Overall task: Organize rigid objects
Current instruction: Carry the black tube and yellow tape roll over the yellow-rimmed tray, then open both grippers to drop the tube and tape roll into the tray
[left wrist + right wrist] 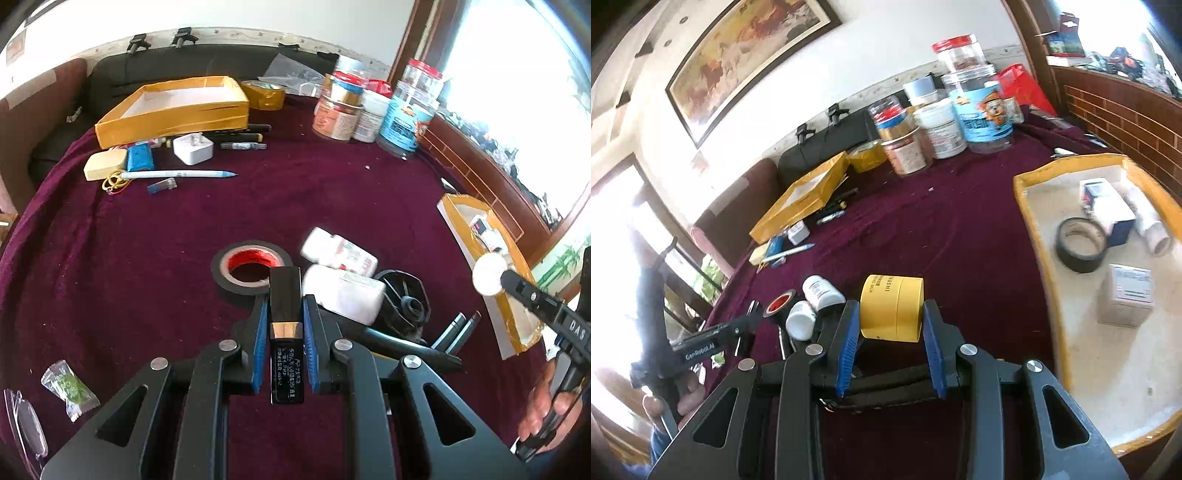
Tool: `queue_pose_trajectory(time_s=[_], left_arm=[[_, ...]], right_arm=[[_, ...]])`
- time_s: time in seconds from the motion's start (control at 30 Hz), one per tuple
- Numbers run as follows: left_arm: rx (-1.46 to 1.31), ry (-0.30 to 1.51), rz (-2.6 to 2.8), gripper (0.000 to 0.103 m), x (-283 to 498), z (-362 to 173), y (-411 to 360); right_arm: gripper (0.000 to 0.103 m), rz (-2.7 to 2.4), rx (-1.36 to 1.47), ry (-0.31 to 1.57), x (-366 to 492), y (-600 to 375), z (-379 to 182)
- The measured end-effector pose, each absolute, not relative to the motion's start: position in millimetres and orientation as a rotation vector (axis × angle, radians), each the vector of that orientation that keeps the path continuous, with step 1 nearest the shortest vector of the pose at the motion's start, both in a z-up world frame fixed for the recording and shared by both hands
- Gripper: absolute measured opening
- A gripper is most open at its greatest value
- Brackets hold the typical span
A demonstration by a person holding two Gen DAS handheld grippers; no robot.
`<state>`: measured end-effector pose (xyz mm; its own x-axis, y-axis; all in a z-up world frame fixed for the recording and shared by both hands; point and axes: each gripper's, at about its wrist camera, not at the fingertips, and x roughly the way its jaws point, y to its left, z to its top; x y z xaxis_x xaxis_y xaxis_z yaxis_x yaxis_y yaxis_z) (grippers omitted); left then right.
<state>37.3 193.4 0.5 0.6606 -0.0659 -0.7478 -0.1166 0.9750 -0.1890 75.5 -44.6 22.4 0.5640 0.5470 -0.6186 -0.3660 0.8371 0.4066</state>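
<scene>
Between right gripper (891,325) jaws: squat yellow round tin (892,312), lettered.

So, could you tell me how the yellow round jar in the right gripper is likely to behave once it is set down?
The yellow jar looks rigid, so the right gripper probably won't deform it. It is held on its side; released that way, its round wall may let it roll. Its smooth surface might slip between the pads.

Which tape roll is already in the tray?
The plain black roll, lying flat in the right tray beside the boxes. The black roll with the red core is on the cloth by the white bottles.
</scene>
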Motion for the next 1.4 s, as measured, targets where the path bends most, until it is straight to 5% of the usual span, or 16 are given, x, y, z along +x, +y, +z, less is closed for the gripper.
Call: queue_pose_trajectory(time_s=[0.43,0.77,1.4], left_arm=[[-0.199,0.918,-0.268,0.015,60.2,38.3,64.7],[-0.142,1.050,-0.450,0.015,121.5,9.3,-75.2],[-0.111,1.107,-0.418,0.016,127.4,-19.5,-106.8]], right_arm=[[0.030,0.348,0.379,0.724,63.7,-160.9,38.3],[0.030,0.145,0.434,0.747,84.3,-241.6,30.8],[0.031,0.070,0.361,0.883,108.9,-248.1,-0.1]])
